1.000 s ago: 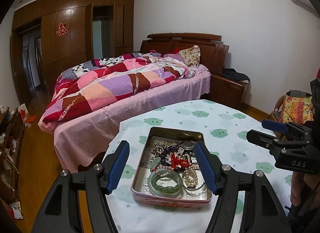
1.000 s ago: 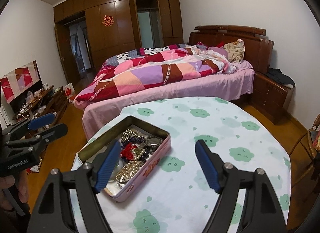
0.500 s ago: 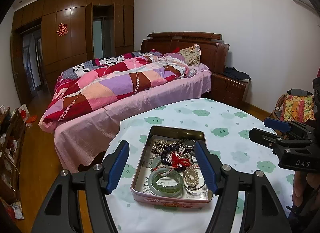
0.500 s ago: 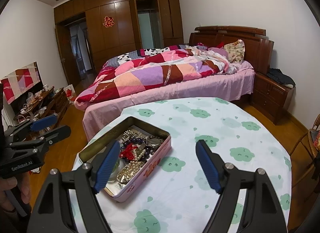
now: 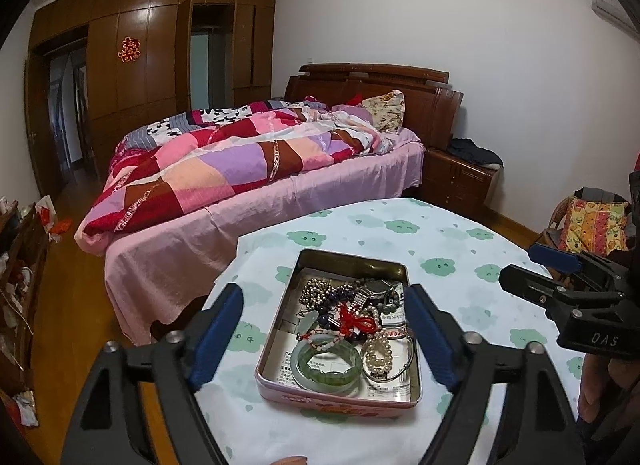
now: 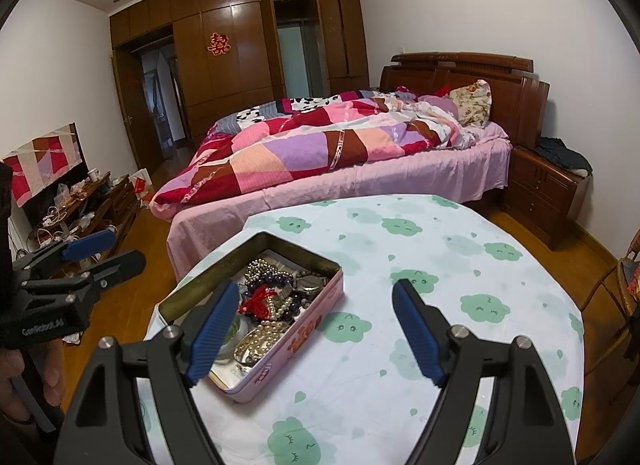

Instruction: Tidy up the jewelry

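Jewelry [image 5: 348, 325] heaped in an open pink tin [image 5: 340, 395] on the round table [image 5: 460, 241], both grippers hovering wide open and empty.

Left gripper [image 5: 324, 329] frames the tin; right gripper [image 6: 316, 329] hangs over the cloth with the tin at its 9 o'clock. Inside the tin a green bangle [image 5: 326, 365] lies at 6 o'clock, a pearl bracelet [image 5: 378, 353] at 5, a red knot [image 5: 354, 319] in the middle, and a watch [image 5: 370, 291] and bead strings at 12, all tangled. This fits either sorting about to start or pieces already gathered in. Any pick would need a narrow pinch on one strand, since neighbours look likely to drag along.
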A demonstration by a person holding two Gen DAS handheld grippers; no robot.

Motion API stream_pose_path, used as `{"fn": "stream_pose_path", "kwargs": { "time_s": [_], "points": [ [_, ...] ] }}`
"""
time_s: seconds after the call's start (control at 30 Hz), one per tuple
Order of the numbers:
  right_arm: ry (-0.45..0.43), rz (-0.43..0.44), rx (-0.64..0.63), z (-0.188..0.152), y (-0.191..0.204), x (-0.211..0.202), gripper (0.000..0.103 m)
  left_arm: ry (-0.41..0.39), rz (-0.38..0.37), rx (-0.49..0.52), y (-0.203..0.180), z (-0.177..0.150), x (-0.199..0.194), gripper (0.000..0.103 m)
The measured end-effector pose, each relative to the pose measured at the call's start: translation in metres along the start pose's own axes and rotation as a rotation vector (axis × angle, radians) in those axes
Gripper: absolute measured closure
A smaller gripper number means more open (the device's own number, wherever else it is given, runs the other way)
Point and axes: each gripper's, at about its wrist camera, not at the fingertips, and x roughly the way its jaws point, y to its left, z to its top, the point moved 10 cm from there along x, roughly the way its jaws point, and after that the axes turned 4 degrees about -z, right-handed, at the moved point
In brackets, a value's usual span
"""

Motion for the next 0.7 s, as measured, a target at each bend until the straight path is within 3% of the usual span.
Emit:
{"fn": "stream_pose_path", "kwargs": {
  "time_s": [0.33, 0.7],
  "points": [
    [0.003, 0.003, 0.002, -0.0018, 0.0018, -0.0020, 0.021, -0.004, 0.044, 0.038, 0.0000, -0.0018, 0.0032, 0.017],
    [0.020, 0.013, 0.007, -0.0085, 0.0032, 0.0008, 0.018, -0.004, 0.023, 0.050, -0.0058, -0.0044, 0.0045, 0.016]
  ]
}}
